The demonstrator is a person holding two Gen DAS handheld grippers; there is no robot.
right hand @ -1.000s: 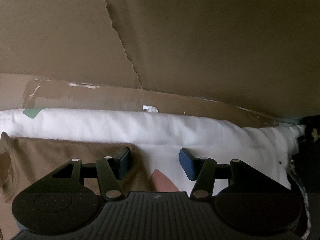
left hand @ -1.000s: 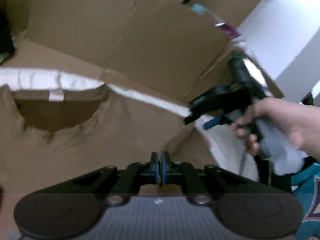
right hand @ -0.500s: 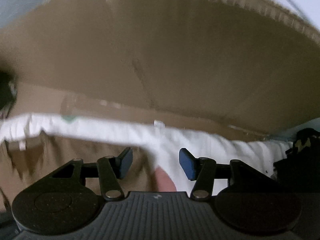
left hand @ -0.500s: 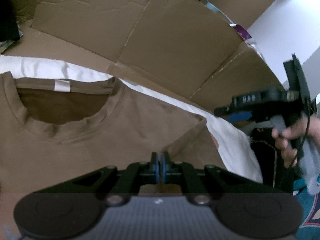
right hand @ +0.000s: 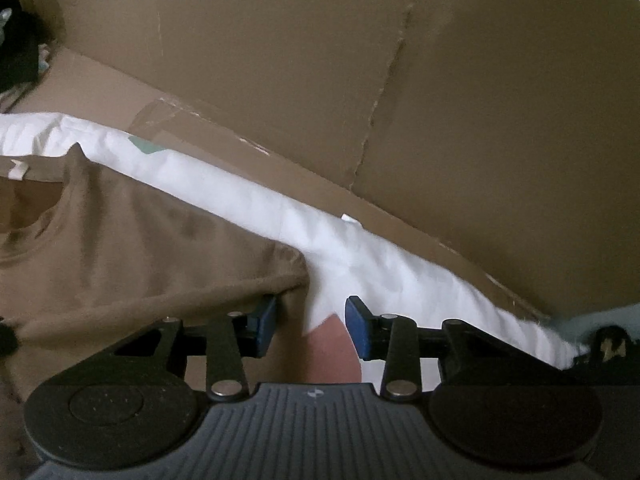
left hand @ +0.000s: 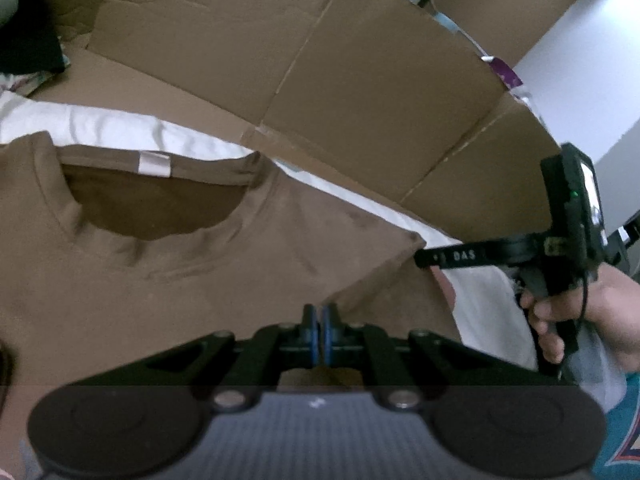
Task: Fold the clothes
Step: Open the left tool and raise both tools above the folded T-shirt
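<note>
Brown shirt [left hand: 224,264] hem cut off (below left gripper [left hand: 320,330]).

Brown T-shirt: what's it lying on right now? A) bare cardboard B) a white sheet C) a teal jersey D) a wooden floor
B: the brown T-shirt lies flat on the white sheet, which shows along its collar and shoulder edges, with the cardboard beyond.

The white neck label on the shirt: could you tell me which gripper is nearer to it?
Left. The left gripper sits shut just below the collar and label; the right gripper, jaws closing, is off at the shirt's shoulder edge.
</note>
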